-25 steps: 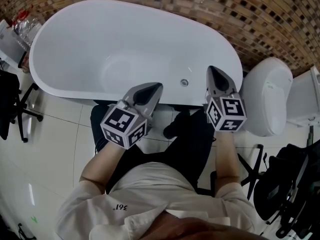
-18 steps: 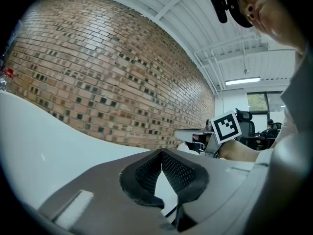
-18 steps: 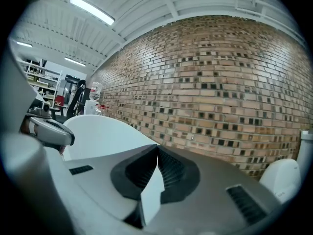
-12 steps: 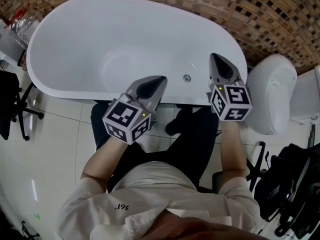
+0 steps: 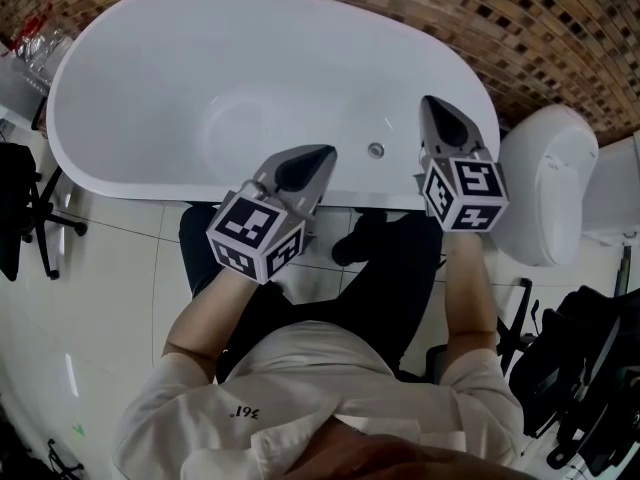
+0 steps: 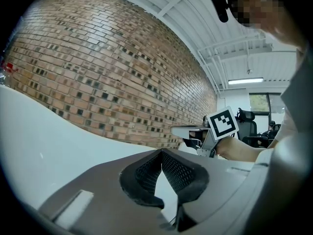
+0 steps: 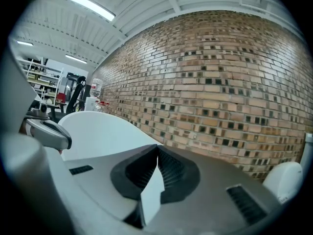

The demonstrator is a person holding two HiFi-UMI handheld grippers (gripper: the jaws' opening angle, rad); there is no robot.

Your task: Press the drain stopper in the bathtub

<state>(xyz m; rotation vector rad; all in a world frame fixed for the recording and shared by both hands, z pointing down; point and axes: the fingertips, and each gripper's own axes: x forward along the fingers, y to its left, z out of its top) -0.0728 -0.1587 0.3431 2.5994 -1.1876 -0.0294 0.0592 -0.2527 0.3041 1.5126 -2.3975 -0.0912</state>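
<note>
A white oval bathtub (image 5: 130, 158) fills the upper half of the head view. On its near inner wall sits a small round chrome fitting (image 5: 376, 150); I cannot tell whether it is the drain stopper. My left gripper (image 5: 322, 154) hangs over the near rim, left of the fitting, jaws closed tip to tip and empty (image 6: 160, 153). My right gripper (image 5: 430, 103) is over the tub's right end, also shut on nothing (image 7: 157, 148). Both gripper views look over the tub (image 7: 98, 126) at the brick wall, not into the tub floor.
A white toilet (image 5: 545, 188) stands just right of the tub. The brick wall (image 5: 520, 28) runs behind it. A black office chair (image 5: 20, 208) is on the left, another black chair (image 5: 580, 368) at lower right. The person's legs stand against the tub's near side.
Both grippers have eased forward and slightly right over the tub's near rim, and the head view has shifted with them. Their jaws stayed shut.
</note>
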